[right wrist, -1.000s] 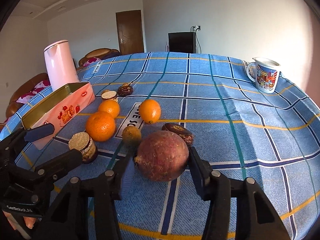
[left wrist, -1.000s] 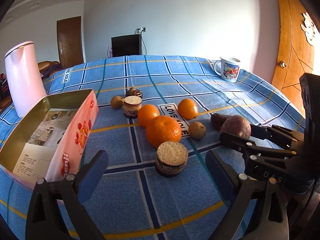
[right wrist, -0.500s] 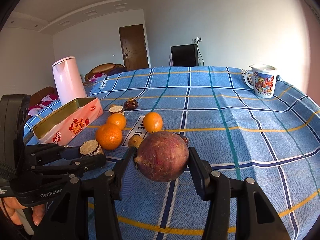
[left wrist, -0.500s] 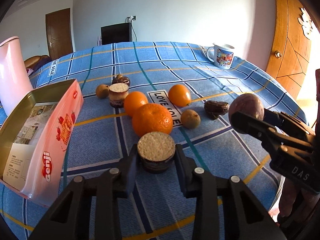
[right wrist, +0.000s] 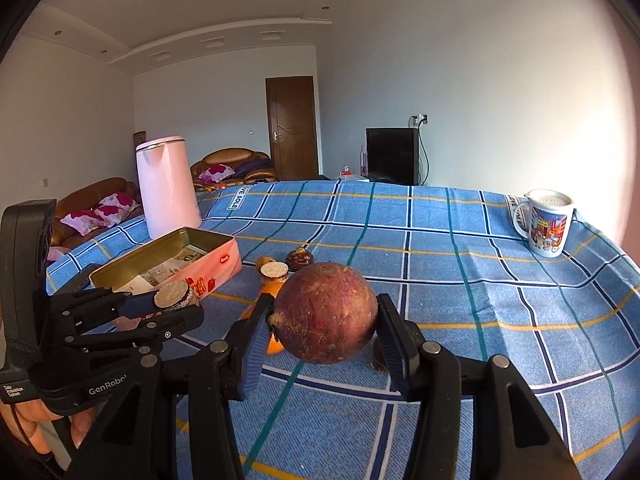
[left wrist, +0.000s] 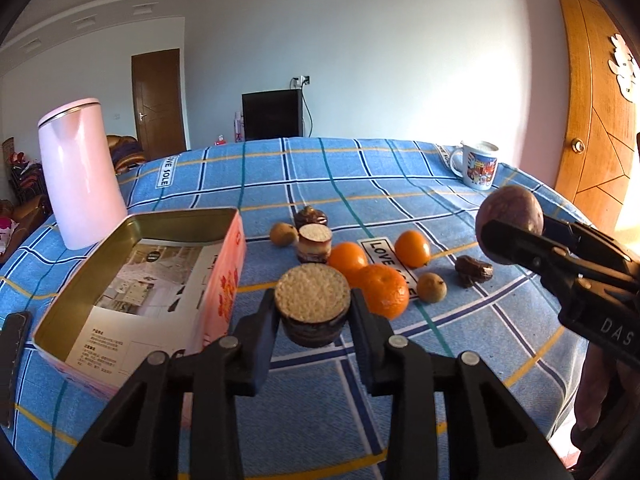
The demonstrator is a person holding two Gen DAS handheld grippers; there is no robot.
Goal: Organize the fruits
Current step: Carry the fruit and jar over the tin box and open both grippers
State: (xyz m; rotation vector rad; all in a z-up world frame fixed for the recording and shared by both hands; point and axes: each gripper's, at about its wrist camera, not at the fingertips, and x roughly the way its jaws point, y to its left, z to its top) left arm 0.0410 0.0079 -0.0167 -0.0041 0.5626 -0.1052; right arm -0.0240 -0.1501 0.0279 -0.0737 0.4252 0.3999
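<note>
Left wrist: left tool (left wrist: 313,312) clamps cake (left wrist: 312,304), lifted above tabletop (left wrist: 360,184), beside tin (left wrist: 140,280); oranges (left wrist: 382,290) behind.
Right wrist: right tool (right wrist: 322,330) clamps round fruit (right wrist: 325,312), raised off tabletop.

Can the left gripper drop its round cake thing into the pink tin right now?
Probably yes. The left gripper holds the round cake lifted beside the open tin, with nothing between them.

I see a round purple-brown passion fruit (right wrist: 326,312) lifted mid-frame in the right wrist view, three oranges (left wrist: 384,290) clustered with two small brownish fruits (left wrist: 431,287) at centre of the left view, and an open pink tin (left wrist: 136,276) at lower left
</note>
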